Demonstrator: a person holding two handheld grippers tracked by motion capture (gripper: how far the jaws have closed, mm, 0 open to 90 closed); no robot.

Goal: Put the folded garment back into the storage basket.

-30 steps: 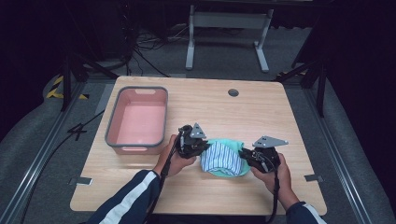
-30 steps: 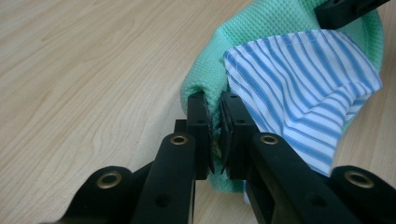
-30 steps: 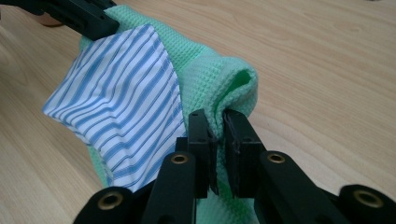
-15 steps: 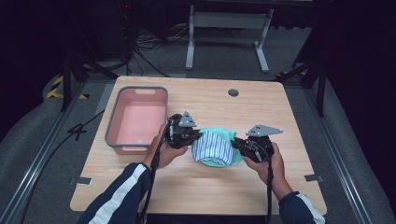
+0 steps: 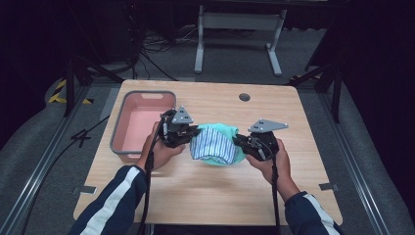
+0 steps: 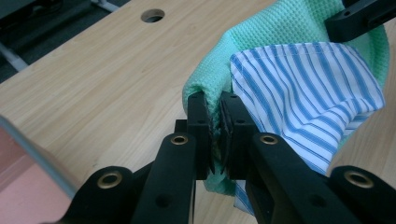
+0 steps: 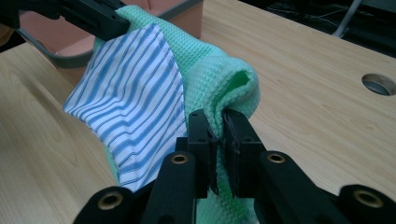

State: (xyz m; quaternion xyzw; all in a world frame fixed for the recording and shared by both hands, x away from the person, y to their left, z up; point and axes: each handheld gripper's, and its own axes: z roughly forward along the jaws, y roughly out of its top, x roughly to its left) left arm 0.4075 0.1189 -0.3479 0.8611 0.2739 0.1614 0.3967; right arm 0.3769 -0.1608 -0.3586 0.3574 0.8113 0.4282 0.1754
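From the high view, the left gripper (image 5: 192, 135) and right gripper (image 5: 241, 142) hold a green cloth (image 5: 230, 131) with a striped cloth (image 5: 213, 144) between them, right of the pink bin (image 5: 118, 131). The left gripper view shows its jaws clamped on the green cloth's (image 6: 289, 23) edge. The right gripper view shows the same on the opposite edge (image 7: 219, 84).
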